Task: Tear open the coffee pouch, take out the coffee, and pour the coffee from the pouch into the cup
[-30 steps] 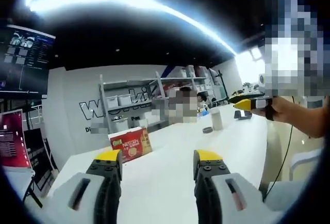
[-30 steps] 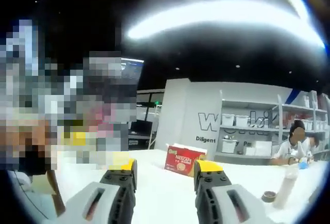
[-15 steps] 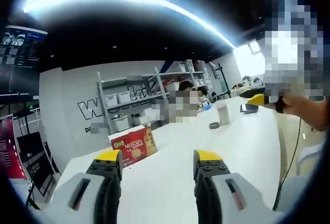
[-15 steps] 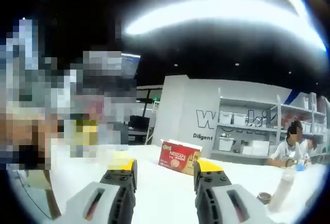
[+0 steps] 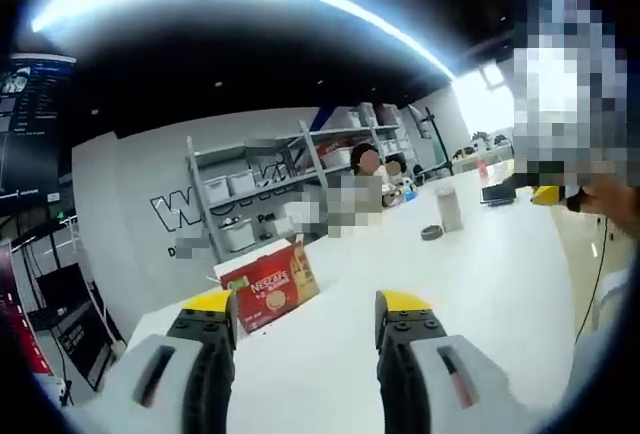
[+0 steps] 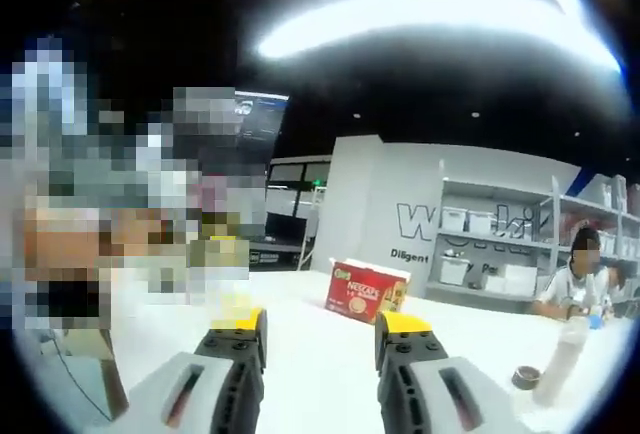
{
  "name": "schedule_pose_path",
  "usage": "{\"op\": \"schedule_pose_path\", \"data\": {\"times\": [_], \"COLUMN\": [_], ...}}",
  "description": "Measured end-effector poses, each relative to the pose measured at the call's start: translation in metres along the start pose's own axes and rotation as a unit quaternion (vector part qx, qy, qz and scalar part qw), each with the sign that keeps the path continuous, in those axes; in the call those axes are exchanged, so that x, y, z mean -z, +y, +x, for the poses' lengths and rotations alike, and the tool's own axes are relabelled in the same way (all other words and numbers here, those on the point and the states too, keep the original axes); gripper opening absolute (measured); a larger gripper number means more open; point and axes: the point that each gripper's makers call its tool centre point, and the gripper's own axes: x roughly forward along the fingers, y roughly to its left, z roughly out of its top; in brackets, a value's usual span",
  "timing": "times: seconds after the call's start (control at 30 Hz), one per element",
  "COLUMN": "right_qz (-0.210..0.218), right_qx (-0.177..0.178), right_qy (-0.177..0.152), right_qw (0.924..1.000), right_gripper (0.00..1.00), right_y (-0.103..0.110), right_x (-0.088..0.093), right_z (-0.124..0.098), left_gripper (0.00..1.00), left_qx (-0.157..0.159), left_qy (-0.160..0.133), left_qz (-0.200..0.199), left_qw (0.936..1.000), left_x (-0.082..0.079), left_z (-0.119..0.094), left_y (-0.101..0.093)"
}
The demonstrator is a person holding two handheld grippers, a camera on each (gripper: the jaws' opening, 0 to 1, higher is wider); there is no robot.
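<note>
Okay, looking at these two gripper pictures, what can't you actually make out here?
- Inside of the red coffee box: hidden by its own walls in both views.
- Tall white cup: too small and far to tell if empty.
- Small dark round thing beside it: too small to identify.
- Table's near edge: cut off.
</note>
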Motion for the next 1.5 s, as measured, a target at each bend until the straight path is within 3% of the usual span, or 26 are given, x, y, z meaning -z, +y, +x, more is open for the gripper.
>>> {"op": "schedule_pose_path", "data": {"times": [0.73,0.97,1.5], "right_qz": [0.015,0.018,0.019], "right_qx": [0.008,0.013,0.015], "right_qy": [0.011,0.007,0.001], "right_qw": [0.9998,0.9997,0.9997], "right_gripper": [0.43,0.43,0.43], "right_y": [0.005,0.003,0.004], "right_x": [0.008,0.005,-0.001], "right_z": [-0.008,-0.008,-0.007], "left_gripper": [0.58,0.58,0.56], "left_qx": [-0.010,-0.006,-0.013], "left_qy": [0.017,0.036,0.050], "left_qz": [0.046,0.056,0.061], "left_qw": [0.9988,0.9978,0.9968], "left_x": [0.006,0.016,0.030], "left_z": [0.049,0.071,0.109], "left_y": [0.013,0.026,0.054]}}
